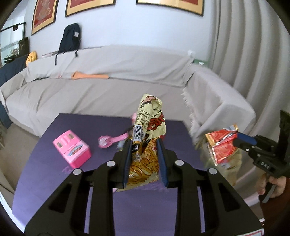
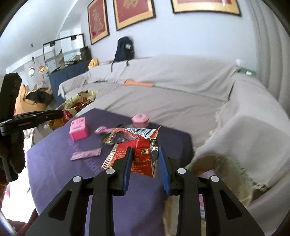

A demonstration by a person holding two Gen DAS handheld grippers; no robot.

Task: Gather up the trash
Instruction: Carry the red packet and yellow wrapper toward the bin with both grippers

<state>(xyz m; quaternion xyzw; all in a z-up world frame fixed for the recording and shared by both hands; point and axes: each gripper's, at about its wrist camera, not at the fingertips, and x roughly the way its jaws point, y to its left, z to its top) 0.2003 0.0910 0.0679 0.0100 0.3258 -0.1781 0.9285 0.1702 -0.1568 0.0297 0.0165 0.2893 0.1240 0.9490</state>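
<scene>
Left gripper (image 1: 144, 143) clamped on a yellow snack bag (image 1: 147, 130), pads pressing both sides. The bag stands up out of the jaws and hangs clear above the purple table (image 1: 54, 174).

Right gripper (image 2: 145, 150) is narrowed onto a red wrapper (image 2: 139, 152); the wrapper sits between the pads and is lifted off the table. In the left wrist view the same wrapper shows at far right, pinched at the blue fingertips, with a hand (image 1: 273, 185) on the handle below.

Table, left to right in the right wrist view: pink box (image 2: 78, 131), small flat pink sachet (image 2: 86, 154) in front of it, pink toy (image 2: 103, 129), dark crumpled wrapper (image 2: 117, 138) just behind the red one, pink round case (image 2: 140, 120) near the far edge.

A blurred yellowish bag or bin (image 2: 226, 174) sits off the table's right edge; can't tell which.

Room: grey covered sofa (image 1: 117, 76) wraps behind and to the right of the table, orange item (image 1: 88, 75) on its seat, dark backpack (image 1: 69, 39) on its back, framed red pictures (image 1: 44, 16) on the wall, pale curtain (image 1: 253, 45) at right.
</scene>
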